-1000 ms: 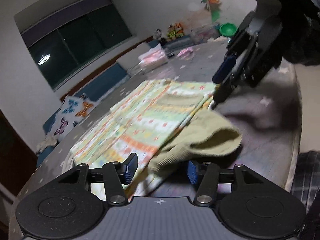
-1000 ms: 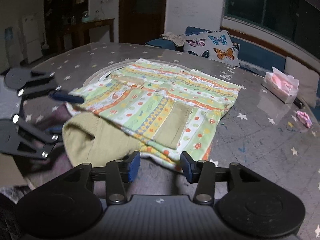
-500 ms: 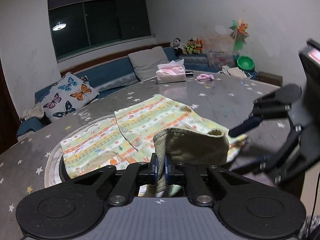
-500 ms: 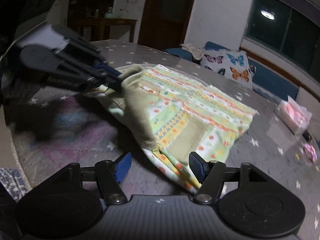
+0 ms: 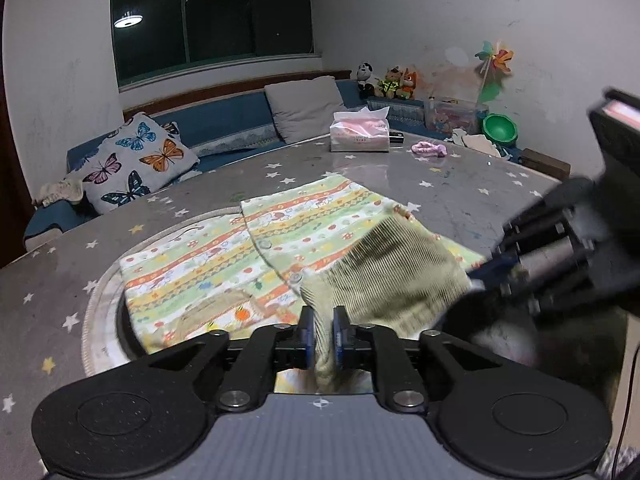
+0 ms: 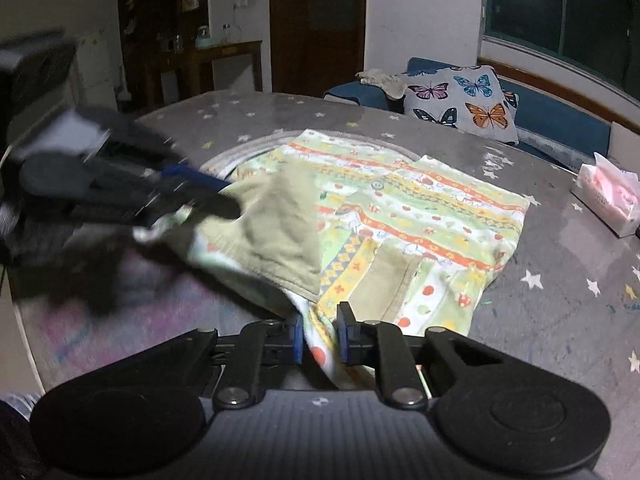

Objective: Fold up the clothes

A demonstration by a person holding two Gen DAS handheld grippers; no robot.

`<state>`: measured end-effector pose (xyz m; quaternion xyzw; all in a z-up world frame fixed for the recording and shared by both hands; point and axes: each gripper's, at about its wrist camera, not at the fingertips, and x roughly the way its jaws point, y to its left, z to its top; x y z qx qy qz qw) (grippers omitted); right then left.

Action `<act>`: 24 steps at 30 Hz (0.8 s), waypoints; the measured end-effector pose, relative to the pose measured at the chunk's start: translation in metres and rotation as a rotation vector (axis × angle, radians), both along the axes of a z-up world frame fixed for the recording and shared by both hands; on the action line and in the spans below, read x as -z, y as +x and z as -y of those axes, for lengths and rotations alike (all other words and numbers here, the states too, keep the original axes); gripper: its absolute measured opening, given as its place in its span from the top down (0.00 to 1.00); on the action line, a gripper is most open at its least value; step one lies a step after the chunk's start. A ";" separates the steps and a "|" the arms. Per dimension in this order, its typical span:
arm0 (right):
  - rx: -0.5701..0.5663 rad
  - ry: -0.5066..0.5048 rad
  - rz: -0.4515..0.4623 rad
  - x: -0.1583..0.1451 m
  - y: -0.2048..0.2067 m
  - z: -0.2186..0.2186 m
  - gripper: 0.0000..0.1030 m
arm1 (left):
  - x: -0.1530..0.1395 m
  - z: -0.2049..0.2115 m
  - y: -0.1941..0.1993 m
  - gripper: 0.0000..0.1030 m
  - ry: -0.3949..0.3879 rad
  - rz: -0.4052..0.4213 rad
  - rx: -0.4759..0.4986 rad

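1. Jaws of the left gripper (image 5: 320, 332) are clenched on the olive ribbed edge of the garment (image 5: 280, 240); the right gripper (image 6: 320, 334) is clamped on its patterned hem.
2. No writing can be read.
3. The striped garment is spread on the star-patterned surface (image 5: 460, 192), its near part lifted; a tissue pack (image 5: 360, 136) and a butterfly cushion (image 6: 460, 100) are seen well beyond.

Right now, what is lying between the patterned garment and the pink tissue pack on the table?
Nothing: in the left wrist view, only bare star-printed table lies between the patterned garment and the tissue pack.
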<state>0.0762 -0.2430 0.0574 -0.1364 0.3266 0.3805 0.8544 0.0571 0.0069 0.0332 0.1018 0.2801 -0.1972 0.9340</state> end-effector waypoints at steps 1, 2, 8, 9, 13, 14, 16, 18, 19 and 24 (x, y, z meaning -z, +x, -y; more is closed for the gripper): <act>0.002 0.009 -0.005 -0.003 0.002 0.000 0.87 | 0.001 -0.001 -0.006 0.71 0.013 0.005 0.000; 0.005 0.019 -0.009 -0.005 0.004 0.000 0.88 | 0.002 -0.002 -0.011 0.64 0.025 0.010 0.000; 0.022 0.068 -0.019 -0.020 0.013 -0.002 0.89 | 0.009 -0.009 -0.046 0.45 0.102 0.040 0.001; 0.027 0.075 -0.021 -0.021 0.015 -0.002 0.89 | 0.010 -0.011 -0.052 0.43 0.114 0.046 0.002; 0.043 0.093 -0.026 -0.026 0.020 -0.002 0.89 | 0.017 -0.011 -0.065 0.38 0.188 0.071 0.002; 0.046 0.095 -0.025 -0.027 0.020 -0.003 0.89 | 0.021 -0.010 -0.065 0.38 0.216 0.080 0.002; 0.051 0.100 -0.021 -0.029 0.021 -0.003 0.89 | 0.028 -0.007 -0.064 0.39 0.272 0.098 0.002; 0.056 0.101 -0.012 -0.030 0.020 -0.004 0.89 | 0.034 -0.006 -0.061 0.49 0.321 0.110 0.001; 0.059 0.101 -0.008 -0.029 0.020 -0.004 0.89 | 0.036 -0.007 -0.059 0.62 0.332 0.106 -0.003; 0.074 0.103 0.018 -0.027 0.014 -0.004 0.92 | 0.033 -0.019 -0.057 0.91 0.317 0.107 -0.036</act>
